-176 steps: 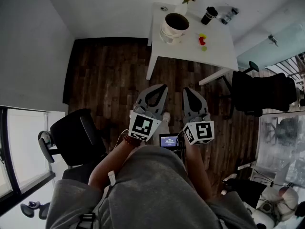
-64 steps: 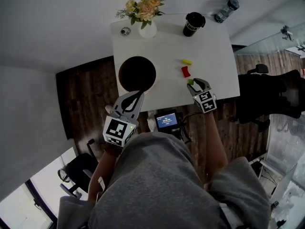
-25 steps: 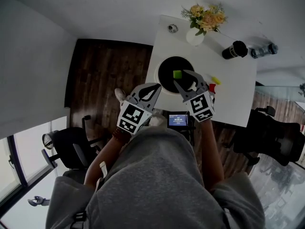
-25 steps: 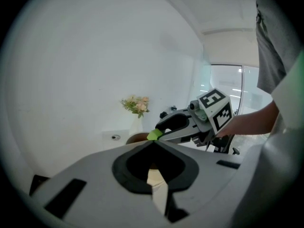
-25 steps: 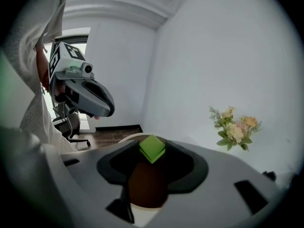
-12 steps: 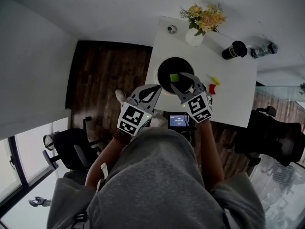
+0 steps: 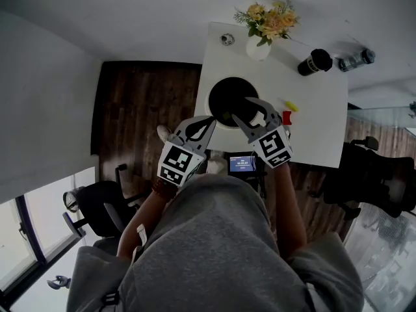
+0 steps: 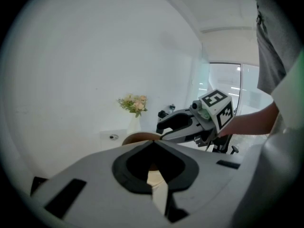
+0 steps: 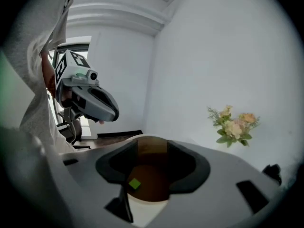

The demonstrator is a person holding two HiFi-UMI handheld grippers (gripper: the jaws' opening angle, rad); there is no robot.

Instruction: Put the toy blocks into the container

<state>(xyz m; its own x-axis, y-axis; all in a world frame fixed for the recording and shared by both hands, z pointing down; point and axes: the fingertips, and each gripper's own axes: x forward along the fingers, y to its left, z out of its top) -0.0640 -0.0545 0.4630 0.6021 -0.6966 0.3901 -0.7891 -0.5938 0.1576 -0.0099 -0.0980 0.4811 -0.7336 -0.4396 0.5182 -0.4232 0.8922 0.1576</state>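
A dark round container [image 7: 229, 100] stands on the white table [image 7: 312, 132]. My right gripper [image 7: 244, 109] hangs over the container's right part, its jaws opening with nothing between them. Down on the container's brown bottom lies a green block [image 9: 134, 184], seen through the jaws in the right gripper view. A red block [image 7: 286, 117] and a yellow block [image 7: 290, 105] lie on the table just right of that gripper. My left gripper [image 7: 207, 122] is shut and empty, held at the container's near left rim over the table's edge.
A vase of flowers [image 7: 259, 43], a black cup [image 7: 314, 62], a bottle [image 7: 356, 58] and a small round object [image 7: 226, 39] stand along the table's far side. Dark office chairs sit on the wood floor at the right [image 7: 370, 181] and left [image 7: 97, 203].
The green block was between the right gripper's jaws above the container; now it lies on the container's bottom and the jaws stand wider. Both grippers shifted slightly toward the container.
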